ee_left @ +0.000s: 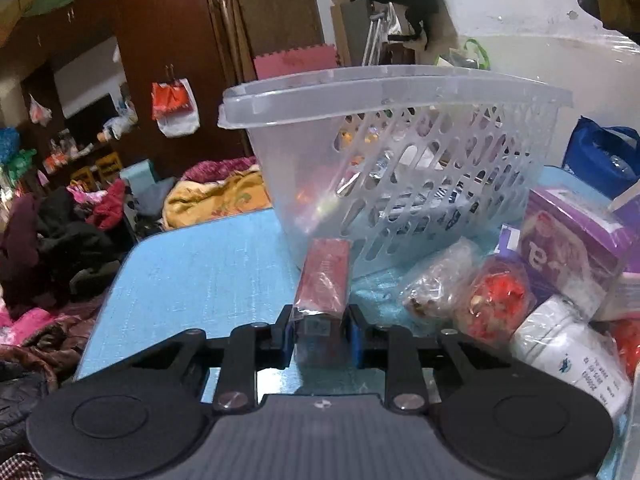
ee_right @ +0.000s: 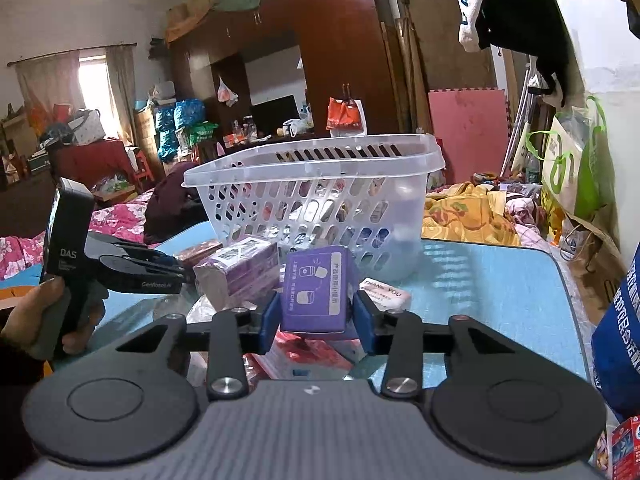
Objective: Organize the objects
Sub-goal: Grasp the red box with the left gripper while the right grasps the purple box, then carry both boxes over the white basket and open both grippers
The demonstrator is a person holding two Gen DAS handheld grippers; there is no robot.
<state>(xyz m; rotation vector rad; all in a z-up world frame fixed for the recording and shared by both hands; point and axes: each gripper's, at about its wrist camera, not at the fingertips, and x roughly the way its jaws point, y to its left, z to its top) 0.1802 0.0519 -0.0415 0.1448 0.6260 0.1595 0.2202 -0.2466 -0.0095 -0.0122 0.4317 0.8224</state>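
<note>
Light-blue tabletop [ee_left: 192,280] carries all task items. Translucent plastic laundry-style basket [ee_left: 400,168], perforated walls, stands upright near table's far side; assorted pkgs visible inside thru slots, contents not identifiable.

L wrist view: pale purple carton [ee_left: 576,240] lies to the right of the basket, tilted, resting on other goods. White wrapped pack w/ printed label [ee_left: 576,356] below it. Two clear bags adjacent: one w/ red contents [ee_left: 496,300], one w/ brownish contents [ee_left: 436,280], both on table just beside basket base.

Left gripper [ee_left: 320,332]: jaws narrow, clamped on a dark red wrapped box [ee_left: 324,280]; box points fwd, its far end at the basket's lower wall, contact not confirmed.

R wrist view: right gripper [ee_right: 316,316]: jaws clamped on a purple box [ee_right: 316,288] w/ printed pictograms, held above a red pkg [ee_right: 304,352], in front of basket. Small white "THANK YOU" card [ee_right: 384,294] lies flat on table just beside the right fingertip. Person's left hand [ee_right: 48,320] grips left tool's handle at frame left.
</note>
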